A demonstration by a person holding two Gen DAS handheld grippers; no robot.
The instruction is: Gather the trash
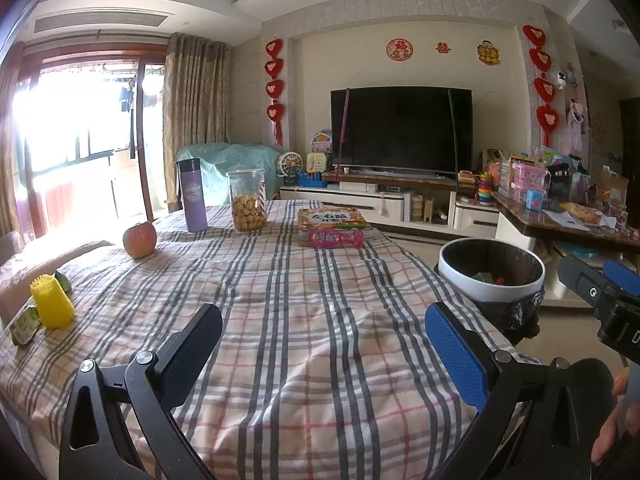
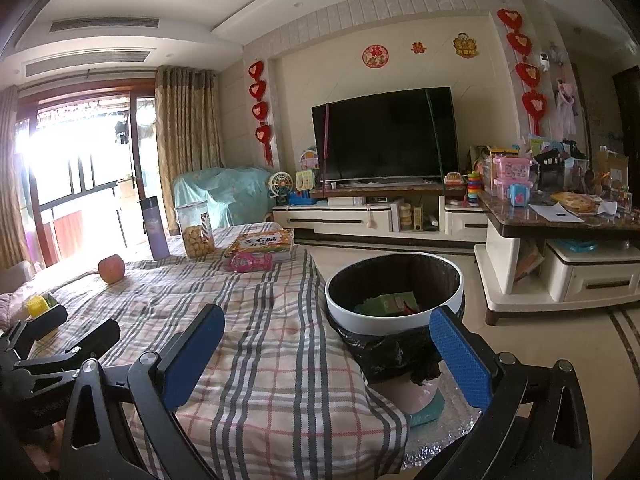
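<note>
Round white-rimmed bin (image 2: pixel 394 280) w/ crinkly, prob. plastic liner (image 2: pixel 384 350)

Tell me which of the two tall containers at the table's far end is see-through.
The clear jar of round biscuits, right of the opaque purple bottle; its contents show through the wall.

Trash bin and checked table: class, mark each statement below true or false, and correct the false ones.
1. The trash bin stands off the table's right edge. True.
2. The bin is empty. False: green scraps lie inside.
3. The left gripper is open and holds nothing. True.
4. The apple lies inside the bin. False: it sits on the checked cloth.
5. The right gripper is shut on a wrapper. False: its jaws are apart and empty.
6. A yellow ridged piece stands near the table's left edge. True.
</note>
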